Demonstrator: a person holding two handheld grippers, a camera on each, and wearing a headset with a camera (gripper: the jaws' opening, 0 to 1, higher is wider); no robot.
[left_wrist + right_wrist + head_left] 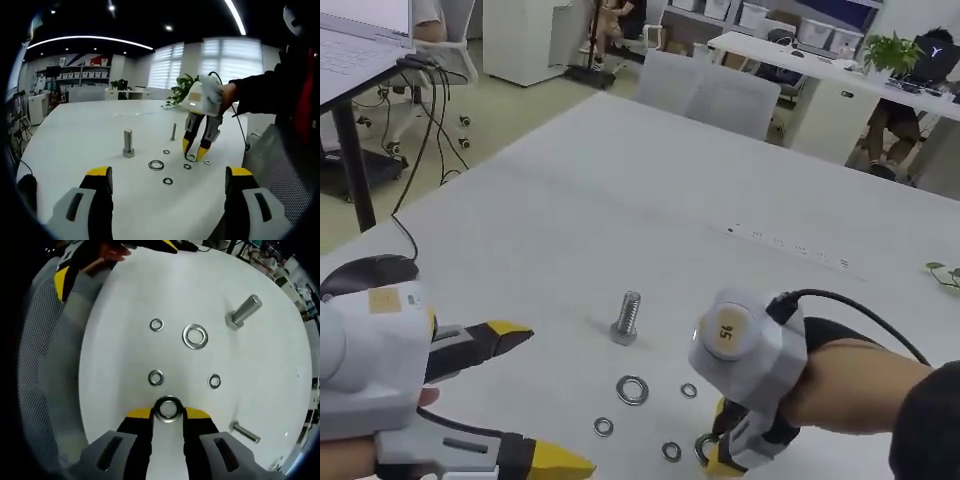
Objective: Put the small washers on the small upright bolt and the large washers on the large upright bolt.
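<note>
Steel large washer [168,399] pinched in right gripper [168,412] on white table [260,365], left gripper [169,173] jaws wide apart

Head view: the body of the right gripper [718,462] is covering its own tongs, and the tips are running off the bottom edge. I'm not making out whether they're actually pinching the washer [168,408]. The left gripper [555,400] is getting cropped too.
</note>
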